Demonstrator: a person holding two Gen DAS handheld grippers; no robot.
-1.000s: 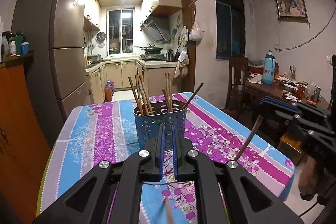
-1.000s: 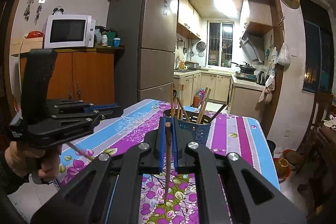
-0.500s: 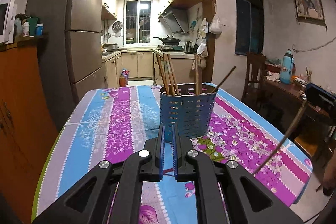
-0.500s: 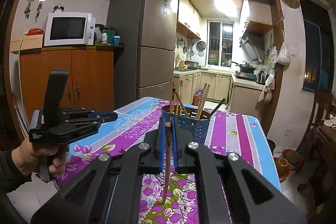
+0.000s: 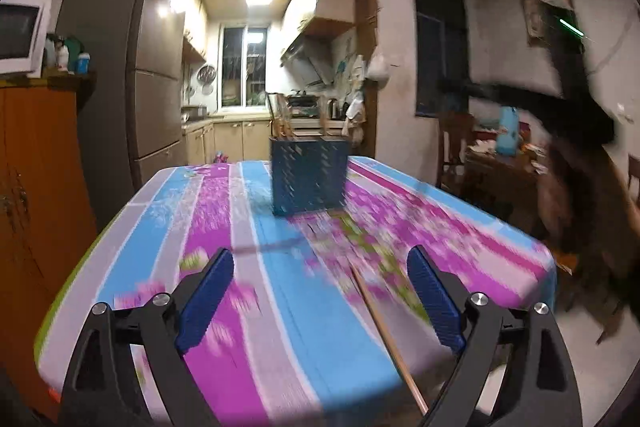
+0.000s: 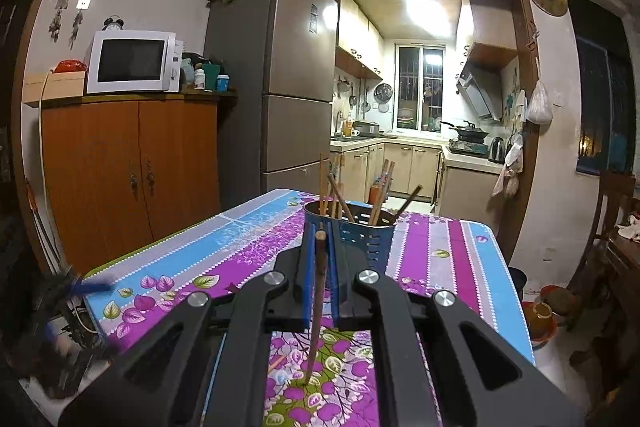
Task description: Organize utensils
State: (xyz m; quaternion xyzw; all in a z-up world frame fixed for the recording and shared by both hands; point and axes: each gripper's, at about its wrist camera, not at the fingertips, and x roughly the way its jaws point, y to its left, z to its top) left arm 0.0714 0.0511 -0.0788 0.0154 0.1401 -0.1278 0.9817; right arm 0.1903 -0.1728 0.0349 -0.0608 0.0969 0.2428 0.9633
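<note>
A blue perforated utensil holder stands mid-table with several wooden chopsticks upright in it. My left gripper hovers low over the near end of the table, its jaws opening wide. One loose chopstick lies on the cloth between the blue pads, closer to the right one, and neither pad touches it. My right gripper is shut on a dark chopstick that hangs down through the pads, just short of the holder. In the left wrist view the right gripper is a dark blur at the right.
The table wears a purple, blue and white striped floral cloth. An orange cabinet with a microwave and a tall fridge stand left. A cluttered wooden table and chair stand right, with a kitchen doorway behind.
My left gripper has sunk and pulled back toward the table's near end, and its jaws have gone from shut to wide apart. The right gripper has kept still with its chopstick.
</note>
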